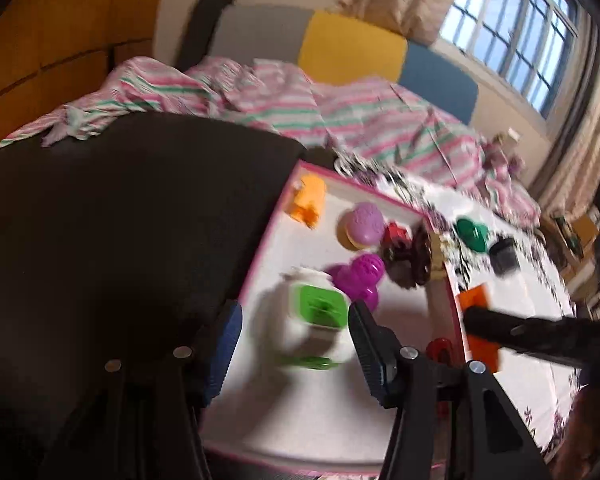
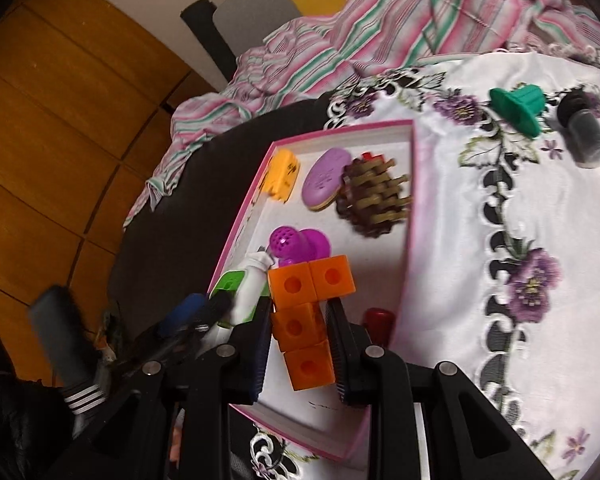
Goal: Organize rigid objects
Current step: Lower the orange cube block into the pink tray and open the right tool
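Note:
A pink-rimmed white box holds an orange toy, a purple disc, a pine cone, a magenta stamp and a small red piece. My left gripper is open around a white bottle with a green cap, which also shows in the right wrist view. My right gripper is shut on an orange block piece above the box; the piece also shows in the left wrist view.
A green stamp and a dark cylinder lie on the embroidered white cloth beside the box. A dark surface lies left of the box. A striped blanket lies behind.

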